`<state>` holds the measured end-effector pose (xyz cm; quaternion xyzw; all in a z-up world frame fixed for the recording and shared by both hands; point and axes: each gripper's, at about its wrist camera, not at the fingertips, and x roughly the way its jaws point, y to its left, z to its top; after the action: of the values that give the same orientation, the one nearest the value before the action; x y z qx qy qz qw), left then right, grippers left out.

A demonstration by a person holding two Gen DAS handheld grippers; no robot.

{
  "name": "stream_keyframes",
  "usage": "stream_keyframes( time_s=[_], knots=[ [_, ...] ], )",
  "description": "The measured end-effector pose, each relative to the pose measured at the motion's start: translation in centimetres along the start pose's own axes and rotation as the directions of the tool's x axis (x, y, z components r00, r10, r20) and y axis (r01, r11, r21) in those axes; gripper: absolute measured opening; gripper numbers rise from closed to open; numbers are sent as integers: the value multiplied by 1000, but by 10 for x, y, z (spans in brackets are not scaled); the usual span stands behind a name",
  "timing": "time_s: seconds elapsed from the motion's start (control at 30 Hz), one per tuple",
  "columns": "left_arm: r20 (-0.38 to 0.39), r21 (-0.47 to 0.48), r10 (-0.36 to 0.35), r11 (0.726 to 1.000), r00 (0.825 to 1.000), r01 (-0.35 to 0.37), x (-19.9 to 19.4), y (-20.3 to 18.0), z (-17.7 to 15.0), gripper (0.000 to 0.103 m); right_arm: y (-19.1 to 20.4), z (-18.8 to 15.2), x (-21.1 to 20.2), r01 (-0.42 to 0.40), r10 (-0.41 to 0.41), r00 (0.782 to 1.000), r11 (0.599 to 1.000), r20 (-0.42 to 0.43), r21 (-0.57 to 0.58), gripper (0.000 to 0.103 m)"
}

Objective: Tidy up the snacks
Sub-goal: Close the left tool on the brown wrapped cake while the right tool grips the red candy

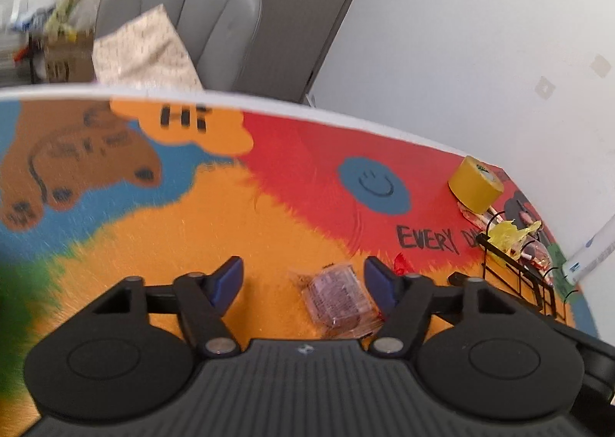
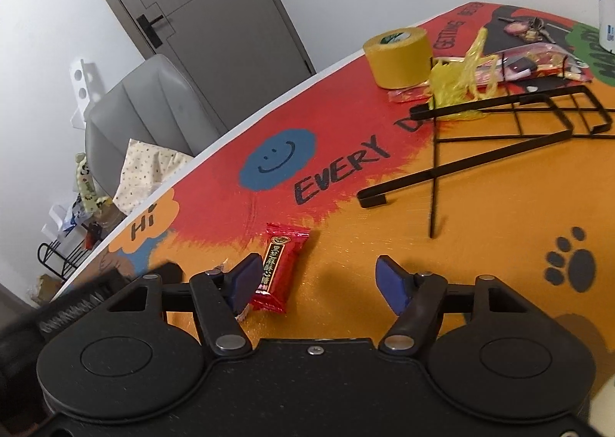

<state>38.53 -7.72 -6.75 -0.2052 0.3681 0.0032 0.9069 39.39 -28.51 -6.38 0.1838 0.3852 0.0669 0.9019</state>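
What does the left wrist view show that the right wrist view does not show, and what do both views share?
Only the left wrist view shows the open left gripper and, between its fingers, a clear-wrapped brown snack. Only the right wrist view shows the open right gripper, the whole red snack packet with gold print by its left finger, and black paw prints. Both share the yellow tape roll, the black wire rack, the blue smiley face and the grey chair.

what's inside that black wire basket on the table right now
The black wire basket looks nearly empty: only a crumpled yellow wrapper sits at its far rim. Other wrapped snacks lie behind it, apparently outside. Whether the yellow wrapper covers anything cannot be seen.
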Motion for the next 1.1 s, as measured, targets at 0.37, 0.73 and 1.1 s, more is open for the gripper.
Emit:
stream_keyframes(
  time_s=[0.37,0.73,1.1],
  knots=[
    [34,14,-24,1000,999,24,13,2,-9,65,4,0,13,26,-26,999,1000,-21,-10,66],
    [-9,137,28,990,1000,-26,11,-12,-13,64,8,4,14,57,-57,998,998,-11,-9,66],
    [-45,115,40,993,998,-34,8,6,0,57,36,5,29,53,-56,998,995,-34,-82,66]
  ],
)
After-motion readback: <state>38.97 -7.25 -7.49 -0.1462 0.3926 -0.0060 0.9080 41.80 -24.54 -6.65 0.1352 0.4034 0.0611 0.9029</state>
